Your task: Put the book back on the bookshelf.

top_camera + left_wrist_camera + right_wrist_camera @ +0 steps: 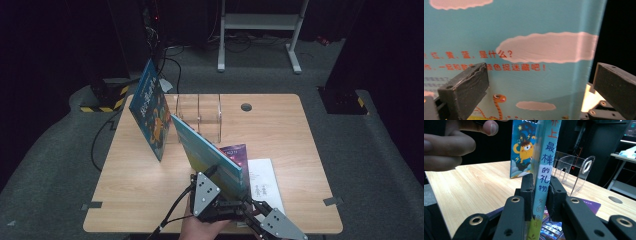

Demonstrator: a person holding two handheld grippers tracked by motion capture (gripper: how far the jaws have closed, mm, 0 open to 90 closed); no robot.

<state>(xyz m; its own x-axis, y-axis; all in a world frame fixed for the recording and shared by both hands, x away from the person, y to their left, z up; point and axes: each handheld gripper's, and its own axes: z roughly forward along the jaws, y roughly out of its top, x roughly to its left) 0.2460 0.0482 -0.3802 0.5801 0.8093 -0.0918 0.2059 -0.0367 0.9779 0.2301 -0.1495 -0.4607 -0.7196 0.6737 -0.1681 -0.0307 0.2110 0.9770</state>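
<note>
Dark studio floor surrounds a light wooden table, and near its front edge the work is under way. The right gripper has its jaws pinched on the spine of a light-blue picture book, holding it upright on its lower edge; in the high view that book stands tilted between the two hands. The left gripper is spread wide, its jaws standing off to either side of the book's back cover without pressing on it, so the right grip seems to carry the book alone. Under and beside the book lie a purple book and a white booklet, flat on the table. Farther back a second, dark-blue picture book leans at the left end of a clear acrylic book stand.

Judging by this layout, the step is to bring the held book to the stand. To do it well, keep the pinch firm and low on the spine, lift clear of the flat books first, keep the book vertical, and use the open left gripper to steady the cover before sliding it into a slot.
</note>
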